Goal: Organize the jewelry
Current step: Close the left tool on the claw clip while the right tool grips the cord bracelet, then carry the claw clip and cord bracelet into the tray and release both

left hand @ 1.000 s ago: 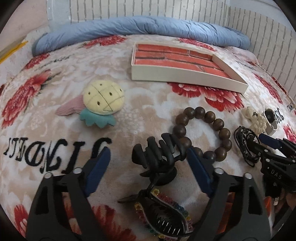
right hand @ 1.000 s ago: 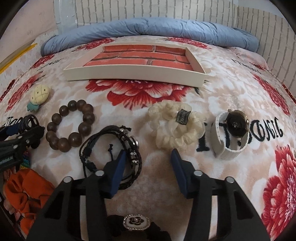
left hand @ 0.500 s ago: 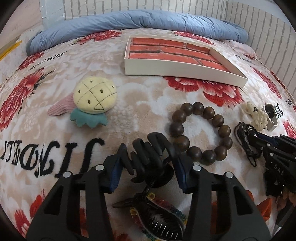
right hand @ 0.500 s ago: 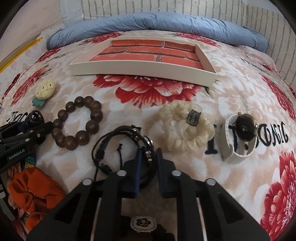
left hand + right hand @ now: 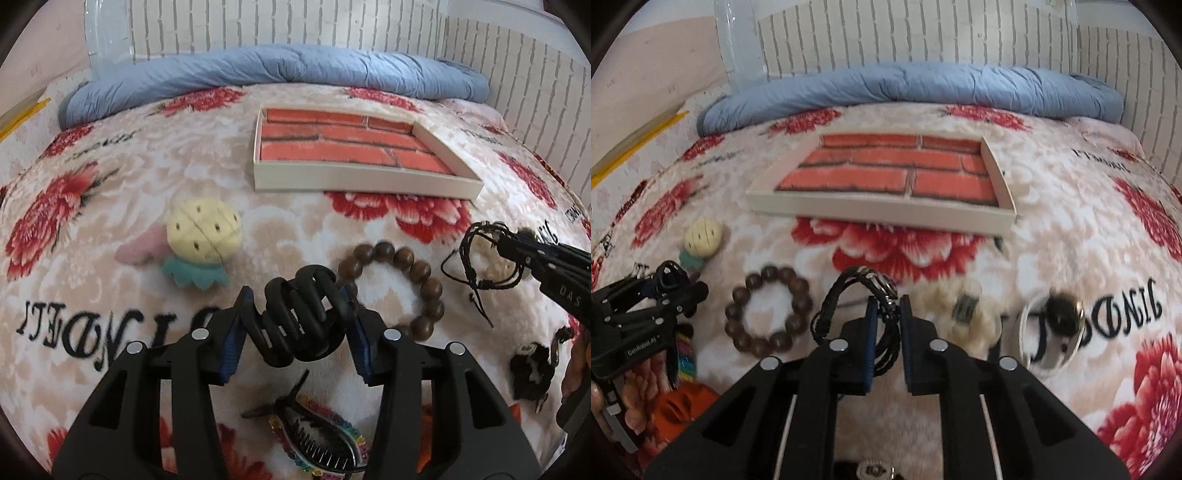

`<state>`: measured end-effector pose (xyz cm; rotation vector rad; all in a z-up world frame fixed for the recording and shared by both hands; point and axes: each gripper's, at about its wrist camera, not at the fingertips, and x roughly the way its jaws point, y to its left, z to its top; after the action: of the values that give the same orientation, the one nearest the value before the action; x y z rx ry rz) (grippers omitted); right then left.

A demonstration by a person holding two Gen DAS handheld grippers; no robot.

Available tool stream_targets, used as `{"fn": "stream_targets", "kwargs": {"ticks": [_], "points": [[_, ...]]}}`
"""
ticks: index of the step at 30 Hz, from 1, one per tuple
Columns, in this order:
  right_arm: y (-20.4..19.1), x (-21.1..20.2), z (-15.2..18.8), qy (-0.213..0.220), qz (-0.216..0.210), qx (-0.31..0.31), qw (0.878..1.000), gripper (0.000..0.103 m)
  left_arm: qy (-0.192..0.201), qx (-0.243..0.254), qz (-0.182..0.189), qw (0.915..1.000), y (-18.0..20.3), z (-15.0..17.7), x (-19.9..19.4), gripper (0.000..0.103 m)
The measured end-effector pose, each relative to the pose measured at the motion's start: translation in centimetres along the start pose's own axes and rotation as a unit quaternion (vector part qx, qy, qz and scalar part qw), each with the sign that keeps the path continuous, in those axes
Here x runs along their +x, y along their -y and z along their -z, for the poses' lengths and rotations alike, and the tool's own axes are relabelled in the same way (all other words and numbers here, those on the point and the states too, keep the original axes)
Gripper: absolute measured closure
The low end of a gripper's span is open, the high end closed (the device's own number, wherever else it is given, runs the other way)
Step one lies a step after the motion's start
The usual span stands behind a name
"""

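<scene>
Pineapple toy: yellow plush pineapple with teal leaves [image 5: 201, 240] lies on the floral fleece bed blanket [image 5: 110, 206], left of the work; not touched; no action needed yet.
Left gripper: left gripper [image 5: 295, 317] is clamped on the black plastic claw hair clip [image 5: 299, 314], blue pads against its two sides; grip looks centred; judgement: lift straight up before travelling, so the teeth do not snag the fleece.
Second clip: dark claw clip with multicoloured stones [image 5: 321, 439] lies just below the held one; keep clear of it on the lift.
Bead bracelet: brown wooden bead bracelet [image 5: 402, 284] rests on the blanket just right of the left gripper; untouched.
Right gripper: right gripper [image 5: 885, 325] is pinched together on the black braided cord bracelet [image 5: 857, 302]; loops hang loose to the left; judgement: carry slowly, as trailing cords may catch the beads.
Tray: shallow cream box with brick-pattern floor [image 5: 879, 212] sits beyond both, empty; likely destination; lower items fully inside the rim before letting go.
Watch: white-strapped wristwatch [image 5: 1056, 325] lies far right; untouched.
</scene>
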<state>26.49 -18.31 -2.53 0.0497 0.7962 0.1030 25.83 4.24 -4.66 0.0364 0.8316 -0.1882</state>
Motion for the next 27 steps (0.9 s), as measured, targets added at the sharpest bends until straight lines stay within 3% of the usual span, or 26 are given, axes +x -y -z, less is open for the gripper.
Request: {"fn": "stream_targets", "kwargs": {"ticks": [7,15,27], "points": [[0.1,-0.4,-3.7,0.034,-0.006,-0.004,0.999,0.091,0.017,-0.010,-0.002,0.9998,-0.8,-3.3,-0.4,0.056],[1.4,0.7,-8.3,0.061,0.001,0.005,0.998,0.091,0.046,-0.002,-0.016,0.9988,0.3,-9.5,0.4,0.056],[4.8,5.2,-17.8,0.105,0.035,0.016,0.994,0.091,0.046,-0.017,-0.038,0.9981,1.7,-19.7,8.0,0.056]]}}
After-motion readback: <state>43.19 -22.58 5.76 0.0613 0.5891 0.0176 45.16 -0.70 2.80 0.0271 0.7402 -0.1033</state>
